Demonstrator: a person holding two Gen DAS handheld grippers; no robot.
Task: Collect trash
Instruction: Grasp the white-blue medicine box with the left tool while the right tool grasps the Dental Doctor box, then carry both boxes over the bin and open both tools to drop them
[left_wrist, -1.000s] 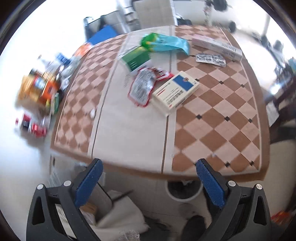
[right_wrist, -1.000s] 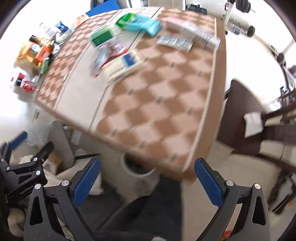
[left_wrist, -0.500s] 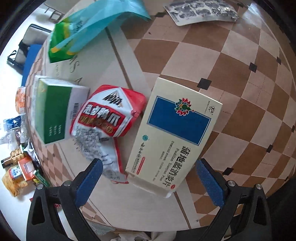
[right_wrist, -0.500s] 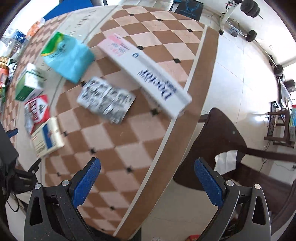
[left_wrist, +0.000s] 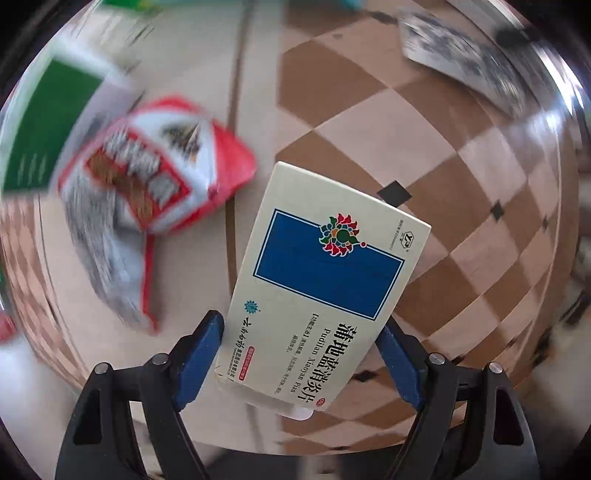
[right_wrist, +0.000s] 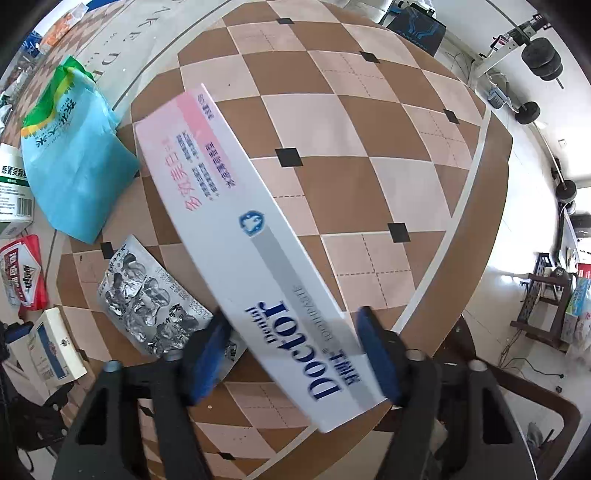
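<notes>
1. Your left gripper has just been closing and now has the cream cardboard medicine box with a blue panel between its blue pads. Both pads sit against the long edges near the box's lower end, so it reads as a grip across the narrow width, the only span the jaws can straddle.
2. Your right gripper has also just been closing. It clamps the long white-and-pink toothpaste carton near its "Doctor" end. Right pad is flush on the edge; left pad is blurred but looks in contact.
3. Gripping the carton by one end leaves most of its length sticking out over the brown-and-beige checkered tabletop, so it'll probably droop or swing on lift.
4. Both boxes lie flat on the table, which is why you're coming in from above and pinching the side edges.
5. Still loose on the table: the silver foil blister pack just beside the carton, the blue-green plastic bag, the red-and-white snack wrapper and the green-and-white box.
6. No bin shows in either view, so I can't tell where these go.
</notes>
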